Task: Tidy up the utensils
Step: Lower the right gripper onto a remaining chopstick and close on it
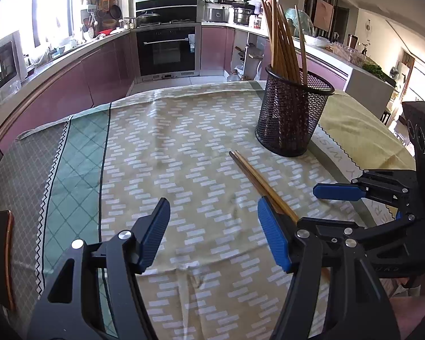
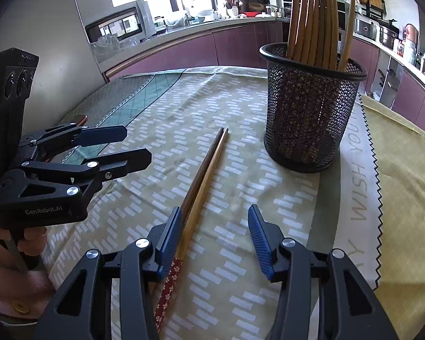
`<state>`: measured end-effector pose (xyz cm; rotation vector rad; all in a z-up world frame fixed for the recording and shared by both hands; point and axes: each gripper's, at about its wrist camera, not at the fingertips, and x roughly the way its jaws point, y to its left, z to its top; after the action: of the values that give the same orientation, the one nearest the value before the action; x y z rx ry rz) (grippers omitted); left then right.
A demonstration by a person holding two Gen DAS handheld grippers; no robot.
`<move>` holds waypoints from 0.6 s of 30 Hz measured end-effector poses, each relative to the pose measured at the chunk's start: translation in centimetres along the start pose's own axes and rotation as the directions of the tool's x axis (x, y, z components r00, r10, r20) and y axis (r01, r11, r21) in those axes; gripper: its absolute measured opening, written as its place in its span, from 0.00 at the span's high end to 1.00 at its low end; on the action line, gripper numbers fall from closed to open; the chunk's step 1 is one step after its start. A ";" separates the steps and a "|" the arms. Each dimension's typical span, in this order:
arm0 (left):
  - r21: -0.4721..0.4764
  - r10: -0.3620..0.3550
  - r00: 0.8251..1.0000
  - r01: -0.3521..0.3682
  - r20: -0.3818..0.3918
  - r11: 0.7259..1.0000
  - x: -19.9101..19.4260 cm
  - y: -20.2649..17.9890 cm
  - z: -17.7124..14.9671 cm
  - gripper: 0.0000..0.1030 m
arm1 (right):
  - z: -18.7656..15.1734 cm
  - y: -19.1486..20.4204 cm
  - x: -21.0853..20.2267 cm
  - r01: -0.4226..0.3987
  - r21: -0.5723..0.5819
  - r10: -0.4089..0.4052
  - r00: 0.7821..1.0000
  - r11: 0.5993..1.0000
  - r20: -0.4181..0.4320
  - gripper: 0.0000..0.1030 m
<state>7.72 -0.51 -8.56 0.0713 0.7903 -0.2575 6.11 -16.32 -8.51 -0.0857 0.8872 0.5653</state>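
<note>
- Lining up on the last loose pair of chopsticks (image 2: 209, 167) right now. They lie flat and side by side on the tablecloth (image 2: 240, 221), about mid-table, with the tips pointing toward the far edge and the red patterned handle ends toward the near edge where I'm working.
- Right hand-held gripper (image 2: 215, 240) is spread wide and holding nothing. Its left pad sits right against the pair, so the sticks are at the edge of the gap rather than centered. I'd nudge over so both sticks sit between the pads before squeezing, otherwise I reckon one rolls out.
- Left hand-held gripper (image 1: 212, 235) is also open and empty, hovering beside the pair on the other side. It could pin or steady the sticks if they start to scissor.
- Mesh holder (image 2: 311, 107) stands upright toward the far right of the table, near the sticks' tips but not touching them, and already has a bunch of chopsticks (image 2: 317, 22) standing in it.
- My guess is that grabbing nearer the middle than the handle end is the way to go, so the pair doesn't droop when lifted.
- For the drop, I'd tilt them to vertical above the rim and aim for the open side of the holder, since the ones inside lean and fan out and could block the way.
</note>
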 end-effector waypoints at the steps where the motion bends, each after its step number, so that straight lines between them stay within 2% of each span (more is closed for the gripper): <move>1: 0.000 -0.001 1.000 0.001 -0.001 1.000 0.1 0.0 -0.1 0.38 | 0.0 0.0 0.1 0.001 -0.001 -0.001 1.000 1.000 -0.002 0.55; 14: 0.002 -0.007 1.000 0.007 -0.019 1.000 0.4 -0.1 -0.4 0.38 | 0.1 0.9 0.5 0.049 -0.045 -0.049 0.999 0.998 -0.007 0.57; 16: 0.005 -0.009 1.000 0.009 -0.023 1.000 0.5 -0.2 -0.3 0.38 | 0.1 1.0 0.4 0.066 -0.055 -0.066 0.998 0.996 -0.008 0.63; 18: 0.009 -0.017 0.999 0.017 -0.028 1.000 0.7 -0.4 -0.2 0.38 | 0.1 0.7 0.4 0.073 -0.050 -0.074 0.997 0.996 -0.008 0.74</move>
<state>7.90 -1.04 -9.20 0.0772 0.8179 -0.2766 5.99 -15.55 -8.64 -0.1654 0.8766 0.5184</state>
